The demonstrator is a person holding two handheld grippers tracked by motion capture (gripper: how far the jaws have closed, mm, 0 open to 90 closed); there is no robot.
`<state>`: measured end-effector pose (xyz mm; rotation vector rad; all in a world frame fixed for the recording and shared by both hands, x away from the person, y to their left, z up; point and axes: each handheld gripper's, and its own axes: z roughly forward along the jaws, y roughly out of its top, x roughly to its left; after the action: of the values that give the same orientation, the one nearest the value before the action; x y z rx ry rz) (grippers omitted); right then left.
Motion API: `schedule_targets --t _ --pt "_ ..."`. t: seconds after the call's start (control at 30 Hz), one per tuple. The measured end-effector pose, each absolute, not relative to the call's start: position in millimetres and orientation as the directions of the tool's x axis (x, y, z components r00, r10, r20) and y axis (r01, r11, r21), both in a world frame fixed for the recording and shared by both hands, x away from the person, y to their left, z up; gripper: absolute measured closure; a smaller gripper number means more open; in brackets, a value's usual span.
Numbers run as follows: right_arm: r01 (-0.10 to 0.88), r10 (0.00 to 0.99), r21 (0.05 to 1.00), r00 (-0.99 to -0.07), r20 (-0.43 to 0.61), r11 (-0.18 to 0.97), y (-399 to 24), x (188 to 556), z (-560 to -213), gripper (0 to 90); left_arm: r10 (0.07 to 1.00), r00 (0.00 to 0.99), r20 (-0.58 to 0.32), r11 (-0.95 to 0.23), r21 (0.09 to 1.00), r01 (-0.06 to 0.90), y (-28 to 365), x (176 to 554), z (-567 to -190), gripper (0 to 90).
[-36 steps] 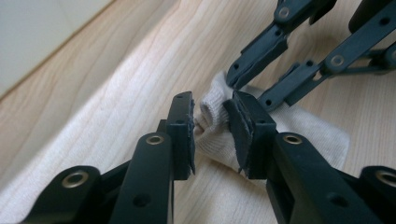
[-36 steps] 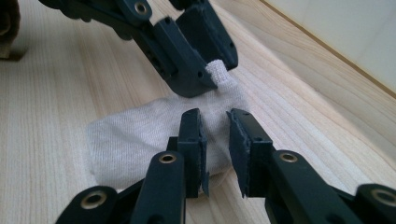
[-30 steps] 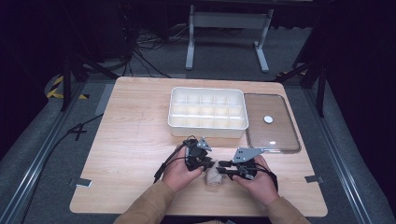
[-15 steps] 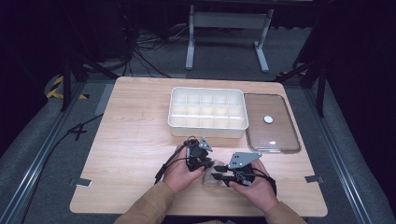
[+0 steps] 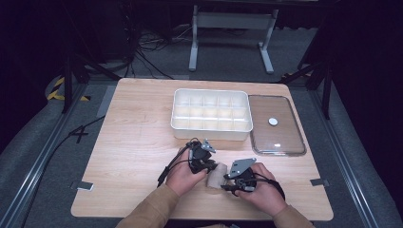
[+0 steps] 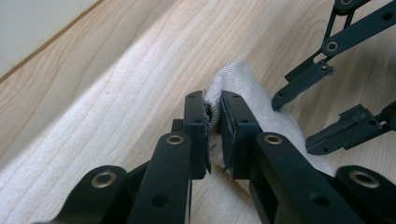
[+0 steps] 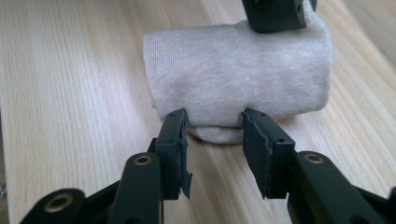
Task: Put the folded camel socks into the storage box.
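Observation:
A rolled beige cloth (image 5: pixel 215 178) lies on the wooden table (image 5: pixel 138 142) near its front edge, between the two hands. My left gripper (image 6: pixel 212 105) is shut on the cloth (image 6: pixel 243 79), pinching a fold at one end. My right gripper (image 7: pixel 212 119) faces the roll's long side (image 7: pixel 238 70). Its jaws have just been opening and stand apart, with the cloth's lower edge between the tips and the pads off it. In the high view the left gripper (image 5: pixel 208 166) is at the roll's far left and the right gripper (image 5: pixel 229 183) at its right.
A white compartment box (image 5: pixel 209 91) stands behind the hands at the table's middle. A clear lid (image 5: pixel 280 137) with a white knob lies to its right. A black cable trails left from the left gripper. Bare wood stretches to the left.
The right hand has edged slightly left toward the roll and its jaws stand a little wider. The left hand and the cloth have stayed in place.

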<state>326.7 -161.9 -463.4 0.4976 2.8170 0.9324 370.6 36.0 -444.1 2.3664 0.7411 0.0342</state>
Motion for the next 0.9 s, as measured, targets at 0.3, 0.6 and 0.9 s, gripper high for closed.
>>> schedule_targets --t 0.3,0.6,0.9 --pt "0.284 0.354 0.599 -0.935 0.001 0.749 -162.1 329.1 -463.5 59.4 0.521 0.835 -0.178 -0.617 0.596 0.513 36.8 369.2 -442.9 81.1" --pt "0.369 0.422 0.607 -0.904 0.061 0.704 -176.6 334.6 -448.3 58.4 0.522 0.834 -0.180 -0.612 0.602 0.513 35.0 365.8 -441.0 81.6" --pt "0.461 0.553 0.701 -0.825 0.113 0.544 -177.6 338.6 -435.7 48.4 0.525 0.832 -0.178 -0.611 0.603 0.514 34.1 364.7 -441.5 81.5"
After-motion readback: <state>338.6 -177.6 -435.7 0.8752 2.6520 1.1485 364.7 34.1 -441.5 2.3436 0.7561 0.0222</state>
